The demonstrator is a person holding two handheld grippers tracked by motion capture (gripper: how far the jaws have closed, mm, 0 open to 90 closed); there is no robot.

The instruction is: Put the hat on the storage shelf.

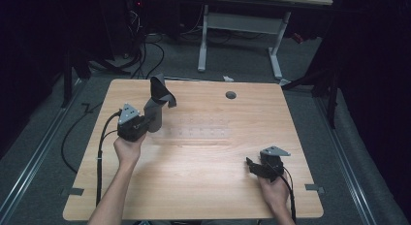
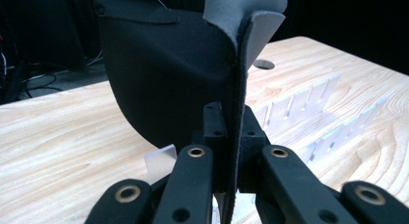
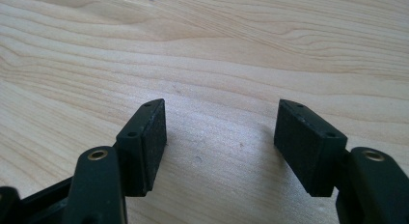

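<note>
A limp piece of dark grey fabric (image 1: 158,103) with a black inner face (image 2: 169,74) hangs upright over the table's left part. My left gripper (image 1: 149,120) is shut on its lower edge; in the left gripper view the jaws (image 2: 235,137) pinch the thin fabric edge between them. A clear plastic slotted rack (image 1: 203,130) lies flat on the table's middle, just right of the fabric, and its upright tabs (image 2: 308,113) show behind the cloth. My right gripper (image 1: 252,166) rests low at the front right, open, with bare wood between its pads (image 3: 219,137).
The wooden table (image 1: 203,196) has a round cable hole (image 1: 230,95) near its far edge. Beyond it stands a white-legged desk (image 1: 274,45). Cables (image 1: 145,60) lie on the floor at far left. A person's forearms come in from the bottom.
</note>
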